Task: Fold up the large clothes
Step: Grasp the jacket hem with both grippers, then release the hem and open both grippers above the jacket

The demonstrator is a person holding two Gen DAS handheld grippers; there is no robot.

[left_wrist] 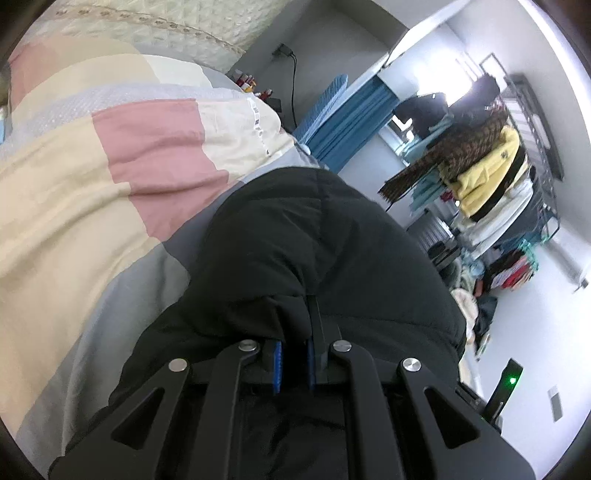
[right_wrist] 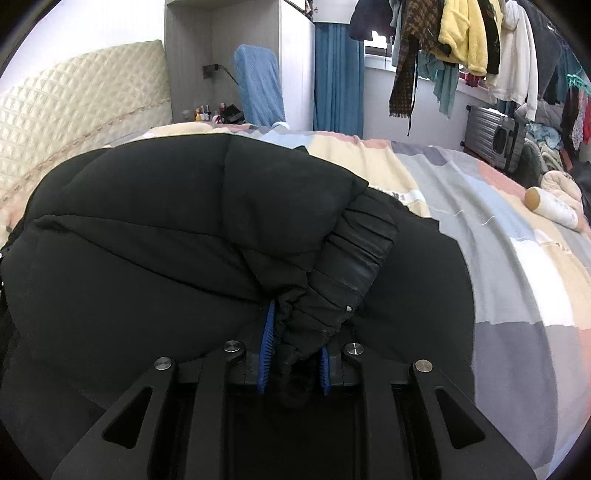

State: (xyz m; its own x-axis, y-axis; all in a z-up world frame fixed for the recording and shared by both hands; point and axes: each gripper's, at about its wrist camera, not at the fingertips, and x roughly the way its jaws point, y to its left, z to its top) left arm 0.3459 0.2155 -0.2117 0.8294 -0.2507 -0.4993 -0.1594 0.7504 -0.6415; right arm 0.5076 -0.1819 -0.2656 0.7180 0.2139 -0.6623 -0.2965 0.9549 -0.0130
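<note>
Pinching the coat [right_wrist: 166,229] with both your grippers, left [left_wrist: 293,332] and right [right_wrist: 295,332]; quilt [right_wrist: 480,229] beneath; bottle [right_wrist: 552,208] only in right view.

Black coat on a pastel patchwork bed

The padded jacket [right_wrist: 166,229] is plain black, its gathered cuff [right_wrist: 354,254] a shade shinier with a pale scuff. The quilt [right_wrist: 480,206] beneath is blocks of cream, dusty pink, grey and pale blue, with a white patch. The headboard [right_wrist: 74,110] is cream, quilted in diamonds with a floral trim band. Both grippers, left [left_wrist: 293,350] and right [right_wrist: 295,354], are matt black with ribbed blue pads [right_wrist: 266,343] and silver pins. The curtain [right_wrist: 336,74] is deep blue; a chair cover [right_wrist: 258,85] lighter blue. On the rail hang a yellow fleece [right_wrist: 461,33], a brown checked scarf [right_wrist: 406,66] and a white top [right_wrist: 517,62].
</note>
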